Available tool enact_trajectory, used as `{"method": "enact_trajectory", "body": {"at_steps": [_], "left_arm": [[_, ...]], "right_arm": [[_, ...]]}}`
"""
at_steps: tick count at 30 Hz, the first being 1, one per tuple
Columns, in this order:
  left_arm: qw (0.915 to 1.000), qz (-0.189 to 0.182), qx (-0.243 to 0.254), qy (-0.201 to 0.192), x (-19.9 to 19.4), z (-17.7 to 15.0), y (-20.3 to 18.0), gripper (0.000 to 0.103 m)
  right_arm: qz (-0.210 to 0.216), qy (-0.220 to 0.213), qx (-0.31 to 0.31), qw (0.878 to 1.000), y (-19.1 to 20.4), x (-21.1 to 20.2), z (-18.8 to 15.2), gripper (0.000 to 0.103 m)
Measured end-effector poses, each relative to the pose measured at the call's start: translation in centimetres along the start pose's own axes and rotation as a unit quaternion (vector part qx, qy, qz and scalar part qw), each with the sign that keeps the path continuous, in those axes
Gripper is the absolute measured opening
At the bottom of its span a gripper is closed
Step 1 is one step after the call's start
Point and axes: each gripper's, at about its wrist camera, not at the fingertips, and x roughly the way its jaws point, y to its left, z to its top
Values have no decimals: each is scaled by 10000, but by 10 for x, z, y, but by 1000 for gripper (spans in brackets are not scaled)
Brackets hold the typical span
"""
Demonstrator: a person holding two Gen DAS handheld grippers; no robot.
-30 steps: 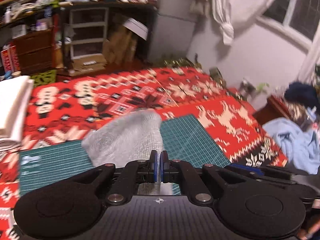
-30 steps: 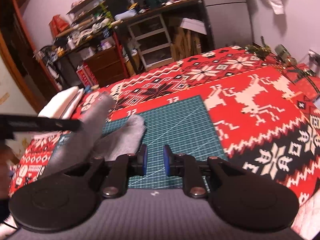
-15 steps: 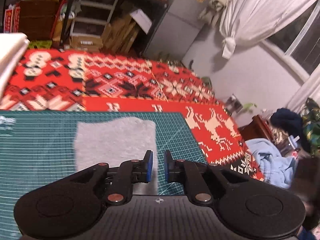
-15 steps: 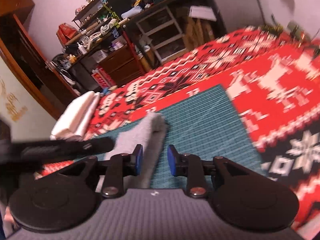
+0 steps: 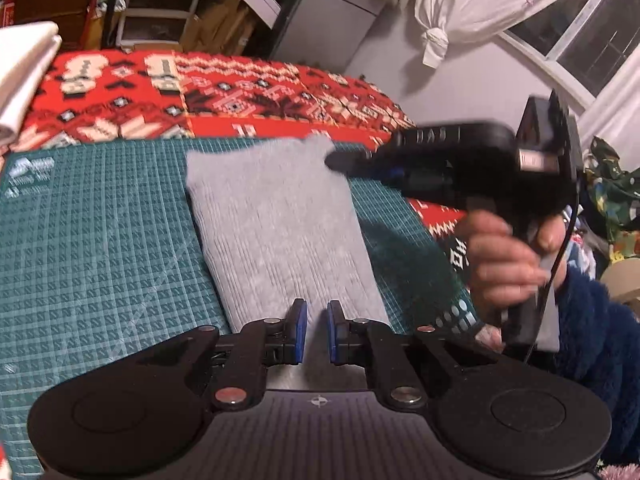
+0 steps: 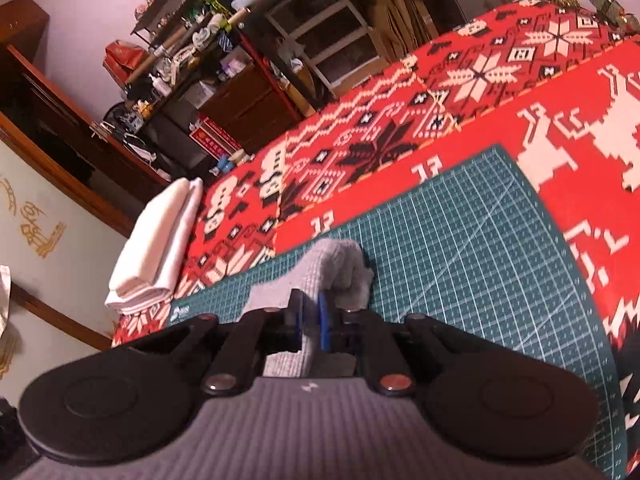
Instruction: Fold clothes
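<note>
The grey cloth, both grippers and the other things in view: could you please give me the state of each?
Grey cloth: folded, flat on the mat, far corner raised.
Left gripper: open, empty, at the cloth's near edge.
Right gripper: nearly closed around the cloth's far corner.
Mat: flat on the blanket.
White stack: folded, beside the mat.

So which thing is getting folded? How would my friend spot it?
Find the big red patterned blanket, then the green grid mat lying on it. The grey knitted cloth lies flat on that mat. It is the only soft, plain grey thing there; the white folded stack sits off the mat, on the blanket.
</note>
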Motion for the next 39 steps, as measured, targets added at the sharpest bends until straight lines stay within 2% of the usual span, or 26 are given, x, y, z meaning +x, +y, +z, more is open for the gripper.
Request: {"method": "enact_trajectory", "body": {"at_steps": [3, 7, 12, 15, 16, 18, 21, 24, 27, 30, 32, 34, 39], "left_arm": [[9998, 26, 203, 12, 5, -3, -4, 9], [9993, 75, 374, -26, 0, -4, -5, 9], [9993, -141, 275, -200, -23, -5, -2, 9], [9991, -184, 268, -262, -33, -9, 0, 9], [9992, -191, 261, -249, -34, -11, 1, 9], [9993, -196, 261, -161, -33, -15, 2, 9], [9991, -182, 372, 35, -21, -22, 1, 8], [9992, -105, 319, 228, -7, -28, 3, 8], [9993, -77, 247, 259, -10, -32, 6, 6], [9994, -50, 182, 278, -15, -36, 9, 5], [9995, -43, 207, 242, -22, -38, 9, 5], [9994, -56, 330, 47, -34, -38, 3, 5], [9987, -74, 232, -438, -44, -14, 1, 5]], "right_arm": [[-190, 135, -9, 9997, -8, 7, -4, 9], [-334, 126, -69, 9993, -14, 2, -12, 26], [-290, -39, -320, 9991, -2, -41, -16, 25], [-158, 95, -704, 9973, 15, -64, -31, 22], [-114, 163, -906, 9957, 24, -69, -39, 17], [-10, 307, -1282, 9913, 40, -77, -55, 16], [149, 580, -1715, 9834, 60, -75, -81, 15], [-41, 813, -1969, 9770, 68, -62, -101, 15], [-269, 1046, -2089, 9719, 65, -49, -117, 15], [-317, 1024, -2138, 9710, 60, -56, -125, 13], [-278, 1007, -2145, 9711, 60, -64, -125, 16], [-224, 870, -2190, 9716, 62, -74, -123, 19], [-259, 330, -2413, 9695, 79, -82, -104, 19]]}}
